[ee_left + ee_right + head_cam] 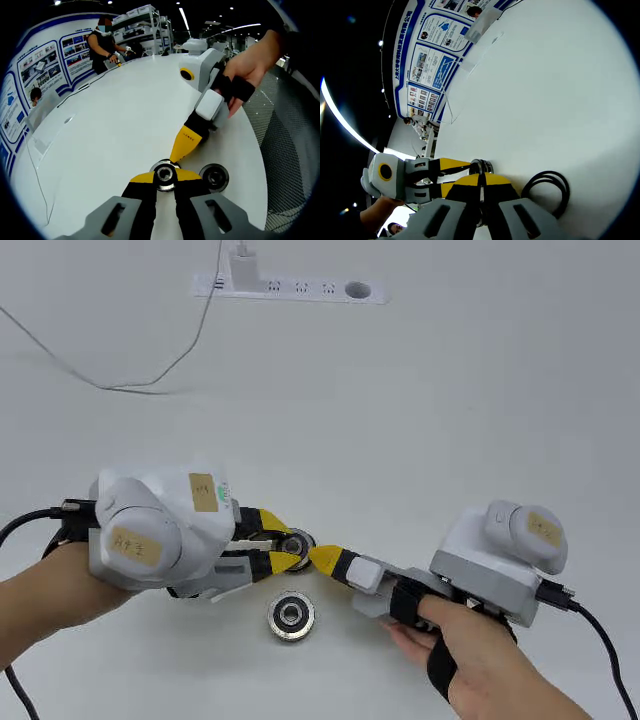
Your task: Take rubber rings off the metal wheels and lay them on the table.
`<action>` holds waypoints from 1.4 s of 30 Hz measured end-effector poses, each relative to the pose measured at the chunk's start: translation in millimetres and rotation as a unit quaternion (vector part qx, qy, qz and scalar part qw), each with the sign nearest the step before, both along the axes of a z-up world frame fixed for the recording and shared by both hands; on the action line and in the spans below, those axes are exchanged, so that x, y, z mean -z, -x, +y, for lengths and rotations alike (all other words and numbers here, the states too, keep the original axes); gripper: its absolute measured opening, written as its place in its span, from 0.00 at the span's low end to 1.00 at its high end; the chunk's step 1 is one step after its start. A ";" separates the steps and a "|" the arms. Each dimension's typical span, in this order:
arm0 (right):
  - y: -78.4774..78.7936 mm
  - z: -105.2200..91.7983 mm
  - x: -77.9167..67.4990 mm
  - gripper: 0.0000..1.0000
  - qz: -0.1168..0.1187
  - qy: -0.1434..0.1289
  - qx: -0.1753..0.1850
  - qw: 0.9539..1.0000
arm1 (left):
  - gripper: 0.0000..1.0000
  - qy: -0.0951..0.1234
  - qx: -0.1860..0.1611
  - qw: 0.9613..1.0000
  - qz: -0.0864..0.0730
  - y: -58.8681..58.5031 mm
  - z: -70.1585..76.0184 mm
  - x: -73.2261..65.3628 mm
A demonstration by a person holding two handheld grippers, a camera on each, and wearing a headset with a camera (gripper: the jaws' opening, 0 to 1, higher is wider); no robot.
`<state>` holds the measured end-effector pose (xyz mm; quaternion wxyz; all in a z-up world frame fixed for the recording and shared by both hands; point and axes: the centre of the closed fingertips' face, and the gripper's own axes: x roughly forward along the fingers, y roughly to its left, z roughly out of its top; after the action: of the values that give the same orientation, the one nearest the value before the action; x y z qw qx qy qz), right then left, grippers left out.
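My left gripper (283,543) is shut on a small metal wheel (297,543), gripped across its sides just above the table; in its own view the wheel (165,174) sits between the yellow tips. My right gripper (325,558) comes in from the right with its jaws together, and its yellow tip (186,142) touches that wheel's rim (481,165). A second wheel (291,616) with a dark outer band lies flat on the table in front of the tips, also seen as the wheel (215,176). A loose black rubber ring (546,192) lies beside the right jaws.
The white table (400,420) stretches open beyond the grippers. A power strip (290,287) with a plugged cable (150,380) lies at the far edge. A person stands at the table's far end (104,42).
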<state>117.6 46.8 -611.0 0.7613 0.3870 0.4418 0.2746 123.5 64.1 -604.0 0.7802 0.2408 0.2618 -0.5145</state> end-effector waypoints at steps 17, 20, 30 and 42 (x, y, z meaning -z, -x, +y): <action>-3.4 -0.3 0.5 0.00 0.041 -0.016 0.027 0.999 | 0.12 -0.004 -0.008 1.000 -0.003 -0.2 0.2 0.2; -3.3 0.9 -1.2 0.00 0.036 -0.017 0.028 0.999 | 0.12 -0.006 -0.008 1.000 -0.005 -0.2 0.3 0.4; -3.7 5.0 -5.0 0.00 0.026 -0.017 0.015 0.999 | 0.12 -0.005 -0.005 1.000 -0.008 -0.1 0.0 0.3; -1.7 9.9 -11.0 0.00 -0.002 0.004 -0.014 1.000 | 0.12 -0.010 0.001 1.000 -0.016 0.4 -0.7 0.3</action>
<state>119.3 56.7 -600.0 0.7599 0.3775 0.4465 0.2840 123.0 63.4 -604.2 0.7813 0.2574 0.2537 -0.5089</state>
